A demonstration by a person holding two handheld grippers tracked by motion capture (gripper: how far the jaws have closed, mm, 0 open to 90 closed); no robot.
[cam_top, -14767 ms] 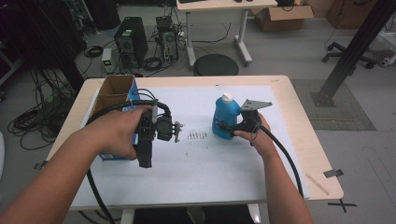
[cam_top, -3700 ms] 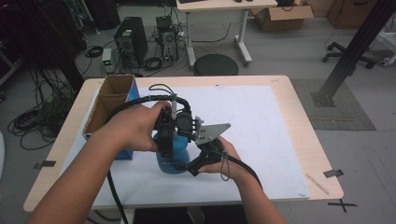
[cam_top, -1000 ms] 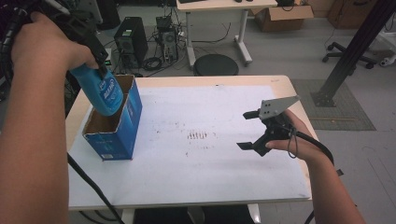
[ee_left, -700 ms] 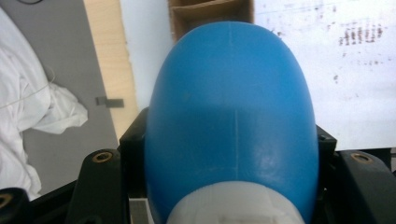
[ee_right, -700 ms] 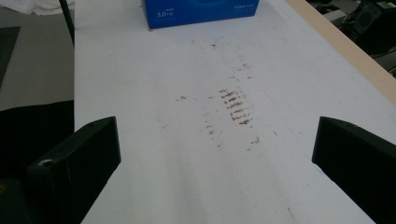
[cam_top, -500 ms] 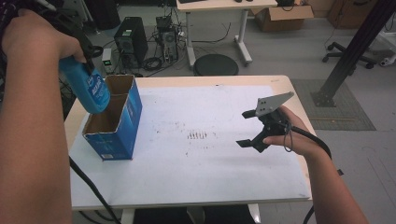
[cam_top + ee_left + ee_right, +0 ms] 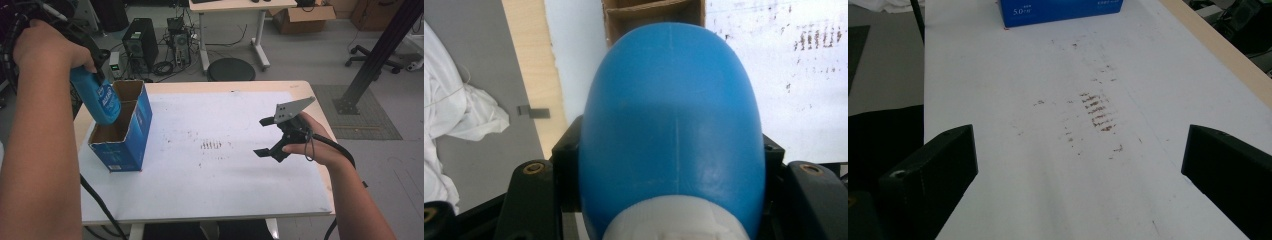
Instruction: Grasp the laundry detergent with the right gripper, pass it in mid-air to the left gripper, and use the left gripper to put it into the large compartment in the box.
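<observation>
A blue plastic bottle (image 7: 100,100) with a white cap (image 7: 669,222) hangs tilted, base down, over the open top of a blue cardboard box (image 7: 125,145) at the table's left. Its base is level with the box's rim by the inner divider; I cannot tell which compartment it is over. My left gripper (image 7: 92,75) is shut on the bottle (image 7: 671,130) near the cap, and the hand covers most of it. At the table's right, my right gripper (image 7: 272,135) hovers above the white sheet, open and holding nothing. Its own view shows both jaws wide apart (image 7: 1080,175), with the box (image 7: 1063,10) far ahead.
A white sheet (image 7: 225,190) with brown smudges (image 7: 212,145) covers the wooden table (image 7: 310,90). Behind the table on the floor are a computer tower (image 7: 140,42), cables and a round black stool (image 7: 231,70). A white cloth (image 7: 454,115) lies on the floor to the left.
The left hand has brought the bottle down and to the right, from beside the box to over its opening. The right gripper has stayed open and nearly still.
</observation>
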